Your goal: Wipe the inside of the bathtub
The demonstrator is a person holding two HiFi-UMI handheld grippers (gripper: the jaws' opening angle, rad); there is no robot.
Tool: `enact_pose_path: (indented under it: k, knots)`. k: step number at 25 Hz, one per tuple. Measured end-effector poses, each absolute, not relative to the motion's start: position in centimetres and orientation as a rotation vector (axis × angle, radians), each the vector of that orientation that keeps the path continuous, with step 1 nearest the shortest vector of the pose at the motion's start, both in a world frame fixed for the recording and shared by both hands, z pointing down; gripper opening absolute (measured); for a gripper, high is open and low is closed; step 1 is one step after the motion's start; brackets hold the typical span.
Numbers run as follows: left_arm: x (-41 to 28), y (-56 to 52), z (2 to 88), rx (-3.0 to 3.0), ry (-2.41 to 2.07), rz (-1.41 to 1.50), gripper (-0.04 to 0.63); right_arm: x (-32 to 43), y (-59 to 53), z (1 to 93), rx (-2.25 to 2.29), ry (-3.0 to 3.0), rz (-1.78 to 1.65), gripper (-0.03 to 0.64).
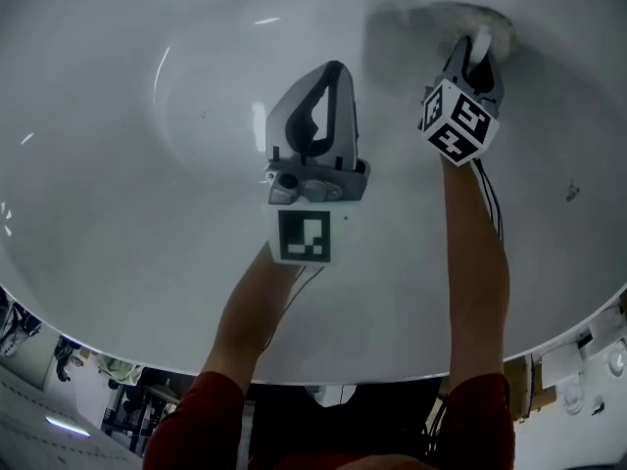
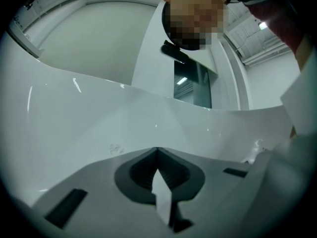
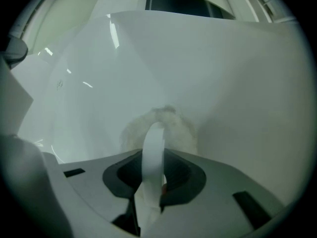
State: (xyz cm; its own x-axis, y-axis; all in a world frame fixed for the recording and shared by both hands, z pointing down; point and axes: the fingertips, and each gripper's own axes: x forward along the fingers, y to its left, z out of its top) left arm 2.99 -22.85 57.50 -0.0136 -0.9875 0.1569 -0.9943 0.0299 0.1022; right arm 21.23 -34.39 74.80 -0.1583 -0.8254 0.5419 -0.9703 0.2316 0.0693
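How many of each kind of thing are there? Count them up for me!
Grey grippers: 2, the left gripper and the right gripper
Fluffy white wiping pad: 1
Glossy white bathtub: 1
Total: 4

The glossy white bathtub (image 1: pixel 118 223) curves smoothly all round, its inner wall shining with thin streaks of reflected light. A fluffy off-white wiping pad (image 1: pixel 416 23) lies pressed against the far slope. A small dark speck (image 1: pixel 571 192) sits on the right side.
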Motion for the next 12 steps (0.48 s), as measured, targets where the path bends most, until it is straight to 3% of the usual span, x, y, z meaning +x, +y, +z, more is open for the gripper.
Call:
enact_pose_path:
  k: [12]
  knots:
    - [-5.9, -19.4, 58.5, 1.937, -2.19, 0.096, 0.015, 15.1, -32.9, 75.2, 1.762, -1.992, 0.563, 0.094]
